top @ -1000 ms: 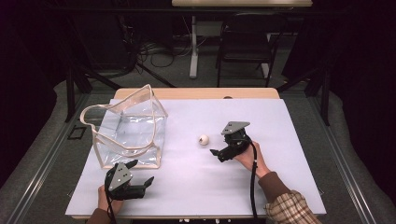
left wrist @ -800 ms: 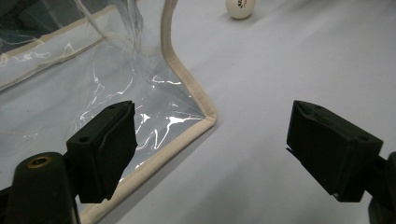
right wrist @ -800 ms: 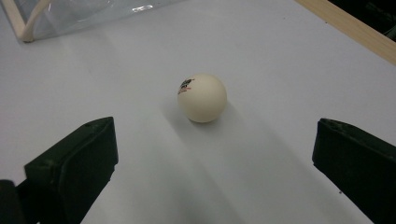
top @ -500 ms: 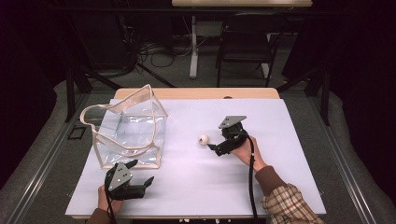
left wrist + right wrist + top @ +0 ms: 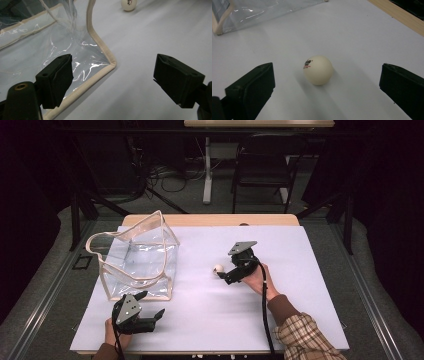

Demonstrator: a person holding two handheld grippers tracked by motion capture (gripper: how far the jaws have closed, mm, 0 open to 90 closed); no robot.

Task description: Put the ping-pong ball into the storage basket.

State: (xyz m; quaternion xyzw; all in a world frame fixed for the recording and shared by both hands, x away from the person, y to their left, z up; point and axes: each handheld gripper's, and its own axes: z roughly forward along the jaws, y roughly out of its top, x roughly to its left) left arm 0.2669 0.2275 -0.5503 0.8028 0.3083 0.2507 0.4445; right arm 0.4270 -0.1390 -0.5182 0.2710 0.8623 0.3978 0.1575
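Your right tongs (image 5: 327, 87) stand wide open with nothing in them, and the small white ping-pong ball with a printed mark (image 5: 318, 70) sits on the white-covered bench (image 5: 300, 270) between the two black jaws, a little nearer the left one and just ahead of their tips. In the high view that ball (image 5: 218, 268) lies near the middle of the bench, just beside the right tongs (image 5: 223, 274) and well apart from the clear plastic tote bag with beige trim and handles (image 5: 137, 262). The step in hand looks like picking the ball up, so ease forward until it sits level with the jaw pads, and shift slightly so it is centred before you close. Close slowly and evenly: a round, light ball will probably squirt away if one jaw touches first, and it rolls freely on this smooth cover. Keep the jaws low, near the ball's widest part, without scraping the bench. Your left tongs (image 5: 112, 80) are also wide open and empty, resting near the bag's beige-edged bottom corner (image 5: 110, 62); if the bag is the ball's destination, they look well placed to steady it.
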